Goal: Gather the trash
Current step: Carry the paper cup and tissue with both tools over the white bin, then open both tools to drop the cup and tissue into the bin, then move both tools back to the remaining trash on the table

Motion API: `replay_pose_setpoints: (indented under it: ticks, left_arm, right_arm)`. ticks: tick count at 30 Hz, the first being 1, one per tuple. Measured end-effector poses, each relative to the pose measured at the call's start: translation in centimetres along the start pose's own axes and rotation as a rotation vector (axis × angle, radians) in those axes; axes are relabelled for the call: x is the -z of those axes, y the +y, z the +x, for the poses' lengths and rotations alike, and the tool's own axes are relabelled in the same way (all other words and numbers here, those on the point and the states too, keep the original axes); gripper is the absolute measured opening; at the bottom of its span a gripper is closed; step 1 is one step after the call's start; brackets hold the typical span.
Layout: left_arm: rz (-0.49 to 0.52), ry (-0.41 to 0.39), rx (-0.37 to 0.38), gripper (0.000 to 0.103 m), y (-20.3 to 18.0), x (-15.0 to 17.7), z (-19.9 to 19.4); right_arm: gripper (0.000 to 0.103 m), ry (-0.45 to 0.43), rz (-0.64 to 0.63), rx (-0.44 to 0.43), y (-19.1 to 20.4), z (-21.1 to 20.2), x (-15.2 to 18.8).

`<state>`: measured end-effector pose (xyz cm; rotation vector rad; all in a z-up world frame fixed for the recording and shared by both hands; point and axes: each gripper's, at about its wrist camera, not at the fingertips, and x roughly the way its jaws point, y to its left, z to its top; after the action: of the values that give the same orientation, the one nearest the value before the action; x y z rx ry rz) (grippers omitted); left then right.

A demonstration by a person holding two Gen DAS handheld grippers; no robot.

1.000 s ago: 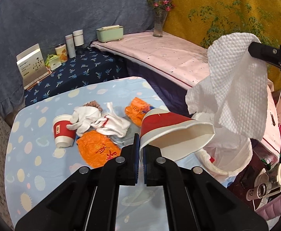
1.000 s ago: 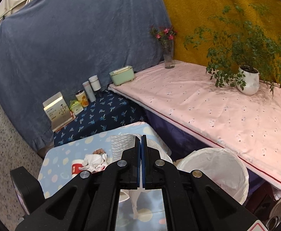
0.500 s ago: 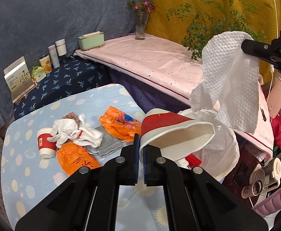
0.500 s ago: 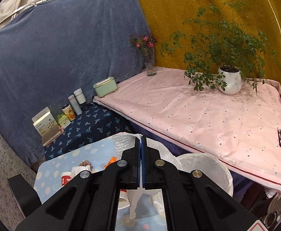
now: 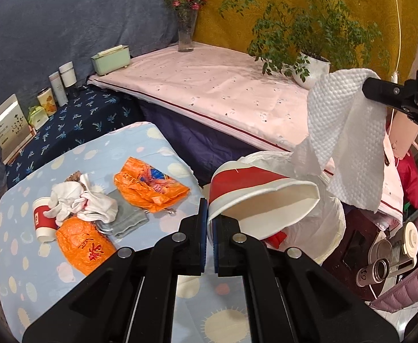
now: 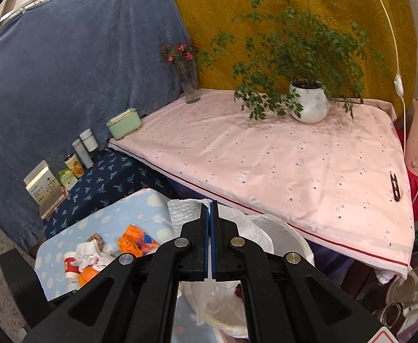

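My left gripper (image 5: 210, 208) is shut on the rim of a red and white paper cup (image 5: 254, 197), held on its side above the white-lined trash bin (image 5: 330, 228). My right gripper (image 6: 210, 210) is shut on a white paper towel (image 6: 184, 214); the towel also hangs over the bin in the left wrist view (image 5: 349, 148). On the light blue table (image 5: 37, 271) lie another paper cup (image 5: 41, 220), crumpled white tissues (image 5: 80, 203), two orange plastic bags (image 5: 149, 185) and a grey cloth (image 5: 129, 220).
A pink-covered platform (image 6: 280, 157) holds a potted plant (image 6: 309, 103), a flower vase (image 6: 190, 85) and a green box (image 6: 123, 123). Bottles and a carton stand on the dark blue ledge (image 6: 94, 183). Thermos flasks (image 5: 392, 251) sit on the floor at right.
Both grippers have shifted to the right towards the bin with their loads. The cup now hangs over the bin's liner and the table trash lies further left.
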<state>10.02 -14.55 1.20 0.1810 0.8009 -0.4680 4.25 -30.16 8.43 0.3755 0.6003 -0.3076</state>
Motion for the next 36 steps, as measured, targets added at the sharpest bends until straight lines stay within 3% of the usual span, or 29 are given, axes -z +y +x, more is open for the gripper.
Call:
replay_pose_setpoints:
  ticks: [13,16,20,21,31,36]
  left_arm:
    - [0.042,0.058,0.040,0.003,-3.0,0.4,3.7]
    - [0.038,0.055,0.044,0.008,-3.1,0.4,4.2]
    - [0.023,0.031,0.035,0.041,-2.9,0.4,4.1]
    - [0.024,0.021,0.034,0.044,-2.9,0.3,3.9]
    - [0.012,0.012,0.027,0.045,-1.9,0.1,3.4]
    - [-0.025,0.022,0.008,0.052,-0.3,0.7,3.4]
  right_arm:
    - [0.001,0.043,0.039,0.066,-3.1,1.9,0.7]
    - [0.012,0.044,0.050,0.078,-3.3,2.2,0.8]
    - [0.023,0.036,0.049,0.087,-3.1,2.2,0.9]
    - [0.023,0.033,0.045,0.090,-3.0,2.1,0.8]
    - [0.028,0.035,0.013,0.072,-1.7,2.1,1.1]
    - [0.032,0.040,-0.014,0.062,-0.5,2.2,1.5]
